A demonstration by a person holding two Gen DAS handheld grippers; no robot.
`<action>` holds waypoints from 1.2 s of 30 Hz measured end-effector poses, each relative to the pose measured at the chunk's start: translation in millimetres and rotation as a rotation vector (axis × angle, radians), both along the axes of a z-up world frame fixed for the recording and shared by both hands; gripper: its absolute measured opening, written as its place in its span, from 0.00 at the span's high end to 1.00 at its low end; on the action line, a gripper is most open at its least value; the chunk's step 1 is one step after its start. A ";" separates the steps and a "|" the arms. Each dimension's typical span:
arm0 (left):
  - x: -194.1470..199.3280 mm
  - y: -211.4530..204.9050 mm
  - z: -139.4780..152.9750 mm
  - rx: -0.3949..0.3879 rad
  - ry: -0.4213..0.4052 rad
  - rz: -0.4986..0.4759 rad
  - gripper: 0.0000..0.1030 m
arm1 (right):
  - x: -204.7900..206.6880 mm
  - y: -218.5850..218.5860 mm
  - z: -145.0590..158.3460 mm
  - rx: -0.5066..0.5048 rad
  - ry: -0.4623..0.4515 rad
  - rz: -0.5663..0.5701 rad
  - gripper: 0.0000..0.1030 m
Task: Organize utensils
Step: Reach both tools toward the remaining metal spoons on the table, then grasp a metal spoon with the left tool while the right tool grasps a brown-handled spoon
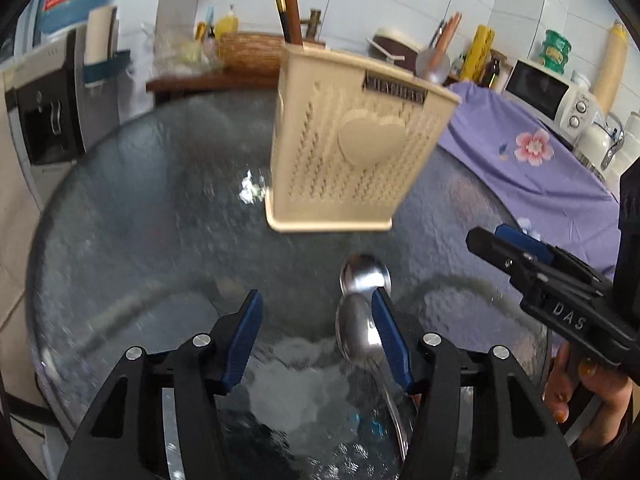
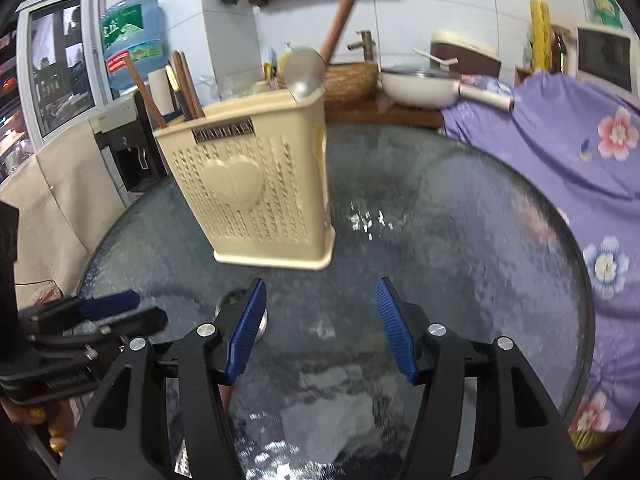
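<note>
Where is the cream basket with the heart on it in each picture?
Left wrist view: the cream plastic utensil basket with the heart stands upper centre, on the round glass table.
Right wrist view: the same basket stands left of centre, on that table.
Shared landmark: the purple flowered cloth lies to the right in both.

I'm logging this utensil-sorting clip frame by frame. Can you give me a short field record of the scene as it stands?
surface: round glass table
holder: beige utensil holder, upright, chopsticks and a ladle inside
loose utensil: metal spoon on the table
left hand-held gripper: open, spoon beside its right finger
right hand-held gripper: open, empty
</note>
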State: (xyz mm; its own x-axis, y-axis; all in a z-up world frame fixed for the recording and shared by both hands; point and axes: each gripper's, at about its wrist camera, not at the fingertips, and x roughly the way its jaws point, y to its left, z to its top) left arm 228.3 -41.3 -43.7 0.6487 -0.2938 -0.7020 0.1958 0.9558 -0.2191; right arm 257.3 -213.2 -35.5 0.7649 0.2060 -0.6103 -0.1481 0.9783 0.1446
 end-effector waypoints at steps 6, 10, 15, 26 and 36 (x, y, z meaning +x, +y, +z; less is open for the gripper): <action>-2.2 -22.6 -11.9 0.057 0.009 -0.027 0.46 | -4.4 -7.4 -14.4 0.018 0.044 -0.020 0.44; -1.1 -37.2 -15.9 0.109 0.002 -0.030 0.45 | -5.7 -8.3 -14.8 0.013 0.046 -0.024 0.44; 3.0 -43.5 -23.2 0.127 0.015 -0.007 0.45 | -6.8 -10.8 -14.7 0.013 0.051 -0.027 0.44; 11.1 -51.0 -32.4 0.149 0.044 0.007 0.56 | -6.0 -7.0 -17.5 0.007 0.069 -0.015 0.44; 11.2 -45.1 -33.8 0.127 0.050 0.000 0.64 | 0.7 3.9 -20.1 0.000 0.087 0.008 0.44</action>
State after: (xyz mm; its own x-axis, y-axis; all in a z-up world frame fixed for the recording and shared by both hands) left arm 239.5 -86.4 -77.5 0.6117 -0.2006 -0.7652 0.1875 0.9765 -0.1061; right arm 258.0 -209.3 -55.6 0.7074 0.2120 -0.6742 -0.1432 0.9772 0.1571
